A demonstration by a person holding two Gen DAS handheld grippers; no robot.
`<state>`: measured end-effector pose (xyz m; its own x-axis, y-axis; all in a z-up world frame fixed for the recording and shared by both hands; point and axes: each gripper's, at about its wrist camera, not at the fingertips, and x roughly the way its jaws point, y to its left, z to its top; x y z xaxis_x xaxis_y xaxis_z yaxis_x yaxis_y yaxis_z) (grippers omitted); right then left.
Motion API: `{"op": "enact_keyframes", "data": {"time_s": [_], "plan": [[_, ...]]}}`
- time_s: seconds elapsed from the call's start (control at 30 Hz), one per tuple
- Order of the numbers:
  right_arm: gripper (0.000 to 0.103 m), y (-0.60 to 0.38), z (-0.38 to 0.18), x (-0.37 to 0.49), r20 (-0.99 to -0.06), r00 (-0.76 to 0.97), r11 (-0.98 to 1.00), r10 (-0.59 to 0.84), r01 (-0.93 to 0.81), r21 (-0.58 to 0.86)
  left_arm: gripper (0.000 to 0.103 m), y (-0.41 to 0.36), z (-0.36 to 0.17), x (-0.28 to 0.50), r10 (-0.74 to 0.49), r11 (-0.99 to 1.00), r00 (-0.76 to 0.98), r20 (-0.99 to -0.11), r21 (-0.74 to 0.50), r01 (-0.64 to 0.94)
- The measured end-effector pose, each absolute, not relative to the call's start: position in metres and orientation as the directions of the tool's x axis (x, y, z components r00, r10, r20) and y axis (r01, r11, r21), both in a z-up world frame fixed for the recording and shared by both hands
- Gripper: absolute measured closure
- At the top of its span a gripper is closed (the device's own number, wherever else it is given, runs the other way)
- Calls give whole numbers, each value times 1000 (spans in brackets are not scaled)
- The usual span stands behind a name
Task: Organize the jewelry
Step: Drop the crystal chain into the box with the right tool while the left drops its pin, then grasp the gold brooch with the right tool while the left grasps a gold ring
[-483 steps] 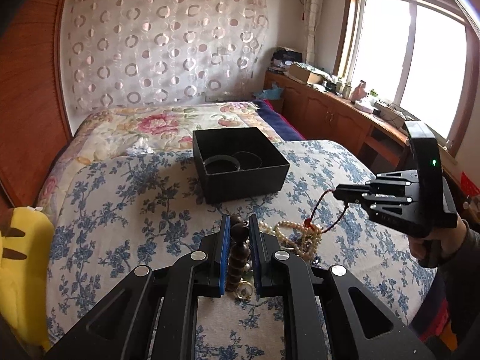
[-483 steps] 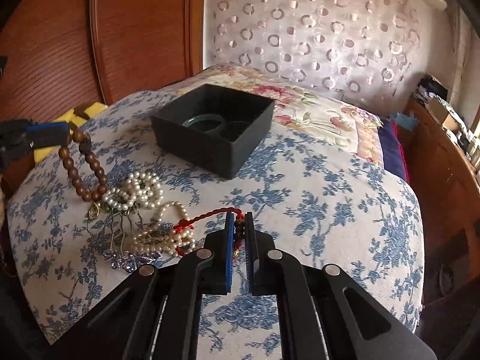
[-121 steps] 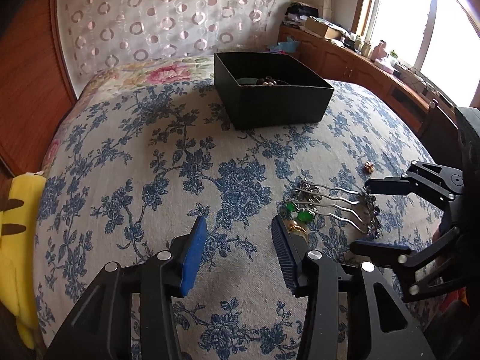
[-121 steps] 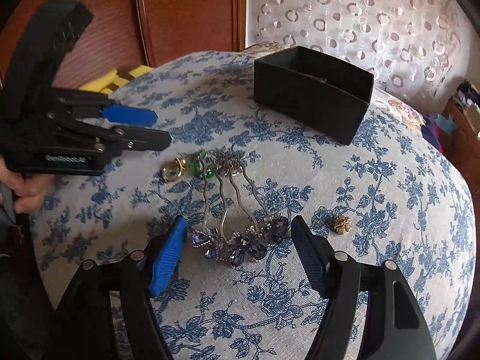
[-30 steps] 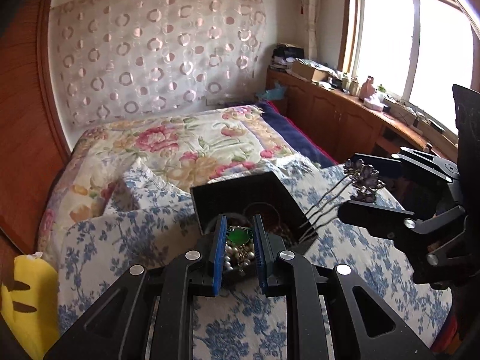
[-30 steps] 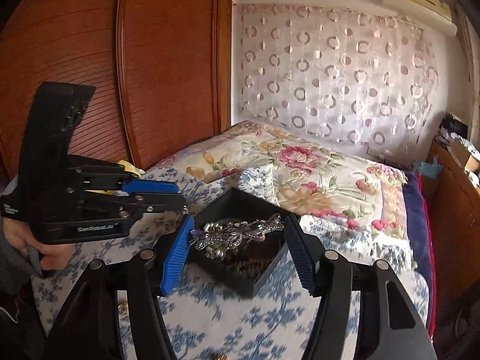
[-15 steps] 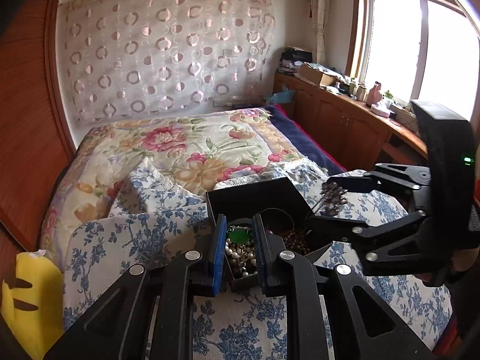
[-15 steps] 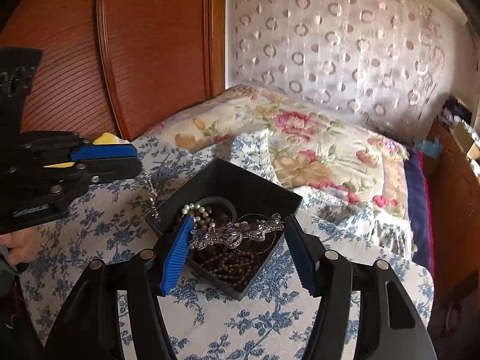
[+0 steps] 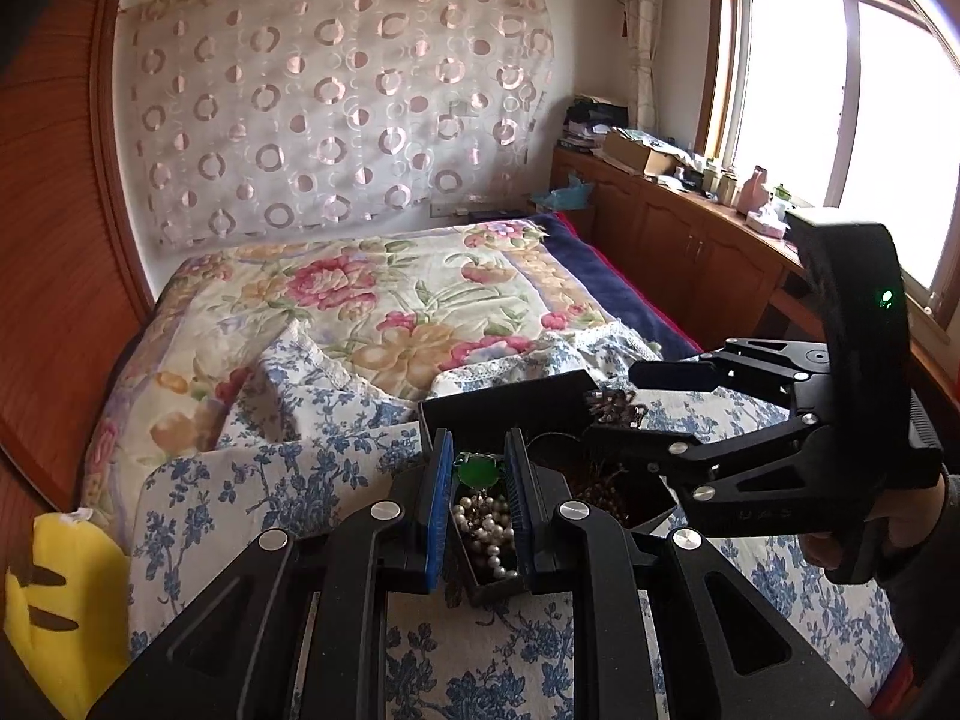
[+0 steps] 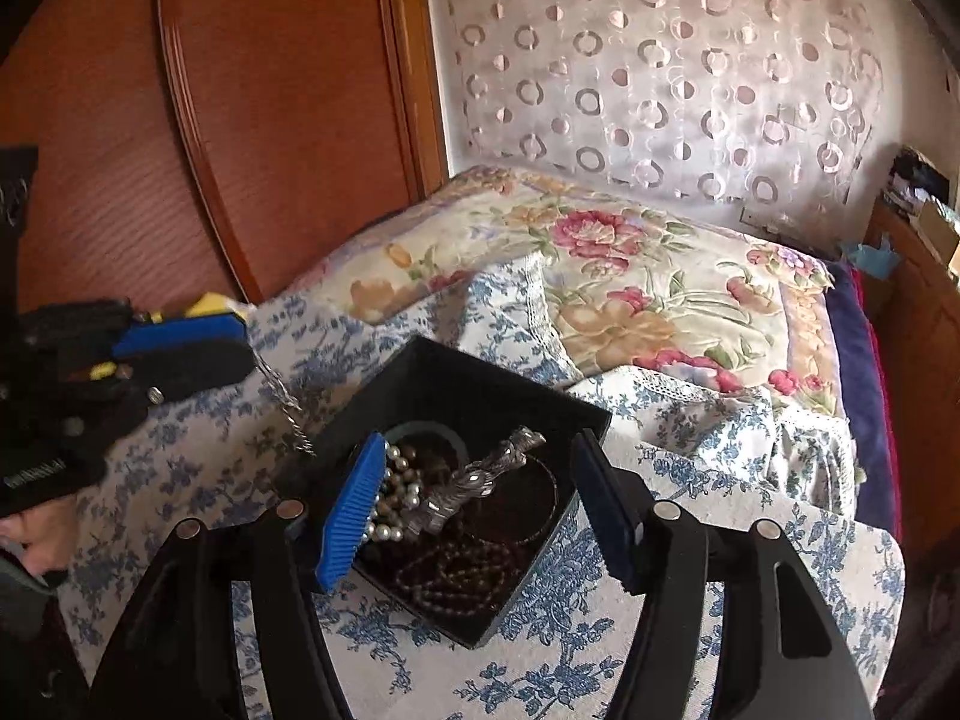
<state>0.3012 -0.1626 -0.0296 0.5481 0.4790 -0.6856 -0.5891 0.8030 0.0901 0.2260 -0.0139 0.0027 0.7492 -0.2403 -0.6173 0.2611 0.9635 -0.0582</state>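
One black box [image 10: 480,384] sits on the blue-flowered bed cover [image 10: 690,438], low centre in the right wrist view. Inside lie one pearl strand [image 10: 393,495], one string of brown beads [image 10: 462,570] and one silver hair comb [image 10: 474,480], its long axis running lower left to upper right. The right tool [image 10: 480,510] stands wide open over the box, holding nothing. The left tool [image 9: 477,507] is nearly closed on one green-stoned piece [image 9: 476,471] above the box.

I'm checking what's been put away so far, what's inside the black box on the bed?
Inside the black box: white pearls, dark brown beads, a dark bangle and the silver hair comb, between the open right gripper fingers. The box bottom beneath them is covered.
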Motion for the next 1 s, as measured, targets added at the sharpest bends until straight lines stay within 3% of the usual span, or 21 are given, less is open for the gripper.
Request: {"op": "enact_keyframes", "data": {"time_s": [0.7,0.83,1.0], "plan": [[35,-226,-30,264,-653,617,859,440,-501,106,86,-38,-4,245,-284,948,728,-624,-70,309],[35,-240,-38,250,-657,617,868,432,-482,118,76,-37,3,241,-293,946,738,-608,-76,314],[35,-245,-50,229,-669,604,868,432,-481,126,71,-32,6,229,-290,948,741,-605,-78,307]]}}
